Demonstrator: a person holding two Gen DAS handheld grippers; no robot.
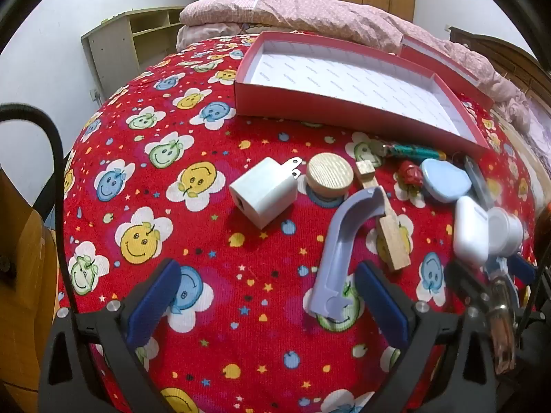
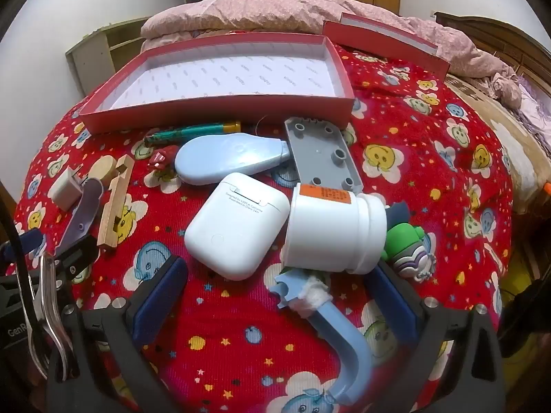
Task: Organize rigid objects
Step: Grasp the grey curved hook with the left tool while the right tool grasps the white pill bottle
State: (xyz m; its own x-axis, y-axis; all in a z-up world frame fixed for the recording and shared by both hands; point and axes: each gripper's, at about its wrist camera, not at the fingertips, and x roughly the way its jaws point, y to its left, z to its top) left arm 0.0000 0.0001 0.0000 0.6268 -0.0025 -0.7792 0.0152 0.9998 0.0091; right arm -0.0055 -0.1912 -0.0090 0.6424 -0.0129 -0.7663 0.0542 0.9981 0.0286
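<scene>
An empty red box tray [image 1: 344, 79] [image 2: 220, 75] lies at the back of the red smiley cloth. My left gripper [image 1: 268, 303] is open just above the cloth. A lilac curved plastic piece [image 1: 344, 251] lies between its fingers, close to the right one and untouched. A white charger cube [image 1: 263, 196] and a wooden disc [image 1: 330, 175] lie ahead of it. My right gripper [image 2: 275, 301] is open too. A taped blue curved piece [image 2: 330, 327] lies between its fingers, with a white earbud case [image 2: 237, 230] and a tipped white bottle [image 2: 330, 230] just beyond.
A grey studded plate [image 2: 323, 153], a pale blue flat case [image 2: 230, 163], a green pen [image 2: 193, 130], a wooden stick piece [image 2: 115, 203] and a green toy figure [image 2: 406, 244] crowd the cloth. The box lid [image 2: 385, 39] leans on a pink quilt behind.
</scene>
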